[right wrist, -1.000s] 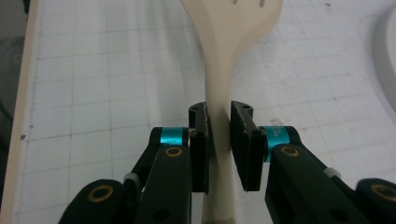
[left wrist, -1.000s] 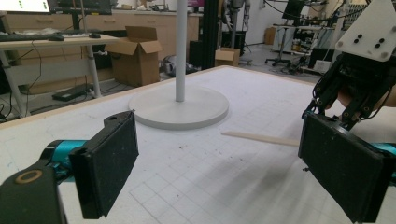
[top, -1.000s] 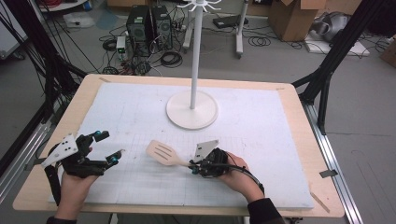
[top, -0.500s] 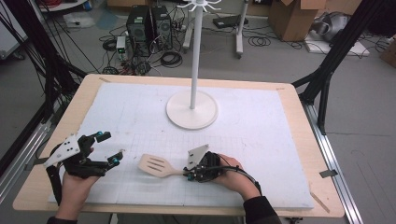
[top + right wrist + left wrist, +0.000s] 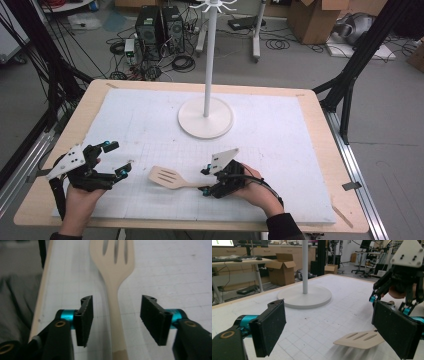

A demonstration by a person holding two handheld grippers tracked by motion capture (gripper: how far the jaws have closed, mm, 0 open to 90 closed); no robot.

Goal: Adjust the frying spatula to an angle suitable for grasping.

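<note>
Wooden slotted spatula (image 5: 172, 178) lies flat on white gridded mat (image 5: 280, 150), near front edge, blade toward left gripper (image 5: 120, 160). Right gripper (image 5: 204, 181), jaws just opened, straddles spatula handle; pads clear of wood on both sides. Left gripper rests well apart to left, jaws spread wide, nothing between. White stand base (image 5: 205, 117) farther back, mid-table.
</note>
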